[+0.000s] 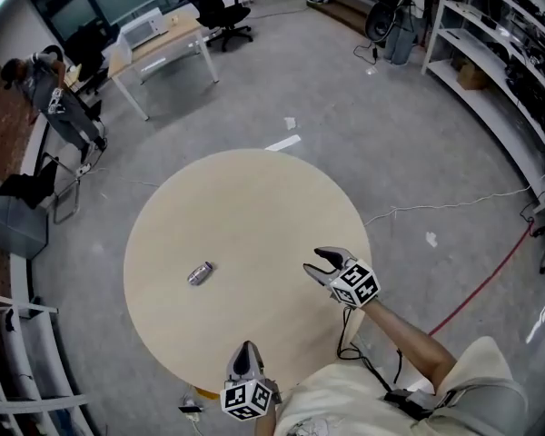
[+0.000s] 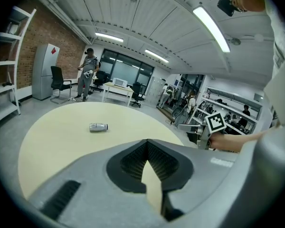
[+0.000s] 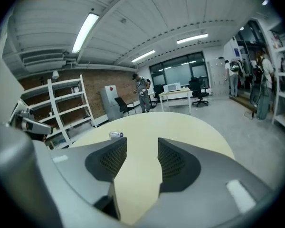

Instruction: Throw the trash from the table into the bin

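One piece of trash on the table: a small silvery can.

The can (image 1: 200, 272) is a short metallic cylinder with one darker end. It lies on its side on the round table (image 1: 254, 198), a pale beige top. In the head view its long axis runs diagonally and it sits left of the table's centre, well in from the rim. It rests flat on the bare surface with nothing touching it.
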Available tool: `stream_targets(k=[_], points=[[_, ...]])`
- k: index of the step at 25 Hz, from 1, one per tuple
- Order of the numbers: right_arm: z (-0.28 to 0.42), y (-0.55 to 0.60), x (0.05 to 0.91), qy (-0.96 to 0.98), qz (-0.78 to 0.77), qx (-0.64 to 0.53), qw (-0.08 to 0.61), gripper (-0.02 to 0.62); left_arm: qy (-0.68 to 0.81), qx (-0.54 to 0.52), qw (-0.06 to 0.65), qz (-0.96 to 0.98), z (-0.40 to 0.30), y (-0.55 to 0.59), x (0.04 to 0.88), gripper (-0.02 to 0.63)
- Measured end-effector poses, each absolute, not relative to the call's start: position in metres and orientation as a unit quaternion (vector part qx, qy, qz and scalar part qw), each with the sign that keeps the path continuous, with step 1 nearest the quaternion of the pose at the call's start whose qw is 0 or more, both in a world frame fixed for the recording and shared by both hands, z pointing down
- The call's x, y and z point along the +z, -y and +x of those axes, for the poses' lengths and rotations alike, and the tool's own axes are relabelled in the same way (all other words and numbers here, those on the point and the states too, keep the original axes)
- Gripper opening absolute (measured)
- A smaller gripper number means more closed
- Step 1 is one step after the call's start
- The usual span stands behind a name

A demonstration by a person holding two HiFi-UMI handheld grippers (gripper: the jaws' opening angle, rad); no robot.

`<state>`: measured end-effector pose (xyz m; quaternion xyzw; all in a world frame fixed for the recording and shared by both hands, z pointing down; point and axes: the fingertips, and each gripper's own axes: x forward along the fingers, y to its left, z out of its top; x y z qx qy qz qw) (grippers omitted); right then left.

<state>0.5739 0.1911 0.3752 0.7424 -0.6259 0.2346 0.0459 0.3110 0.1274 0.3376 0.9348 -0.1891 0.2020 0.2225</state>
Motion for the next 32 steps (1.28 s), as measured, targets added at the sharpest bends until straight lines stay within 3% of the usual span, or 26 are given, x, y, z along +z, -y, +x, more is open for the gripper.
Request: stream_targets(k=[4,9,22,27,32], points=[[0.609,-0.164,0.362,0.665,0.71,0.183,0.138,0.228,0.194,0.193,0.227,0.935,0.346,-0.125,0.331,0.006],[0.585,-0.077,0.389,0.73,0.637,0.151,0.197,0.241,0.247,0.21,0.227,0.918,0.335,-0.084,0.336,0.006],[0.498,0.088,0.461,0.833,0.46,0.096,0.291,0.279,0.314,0.222,0.246,0.89,0.314,-0.036,0.332,0.006],[0.473,0.127,0.481,0.857,0.417,0.059,0.296,0.279,0.325,0.22,0.25,0.885,0.305,-0.031,0.329,0.006],[0.45,0.161,0.503,0.848,0.336,-0.017,0.409,0.264,0.337,0.221,0.255,0.879,0.29,-0.025,0.333,0.006]])
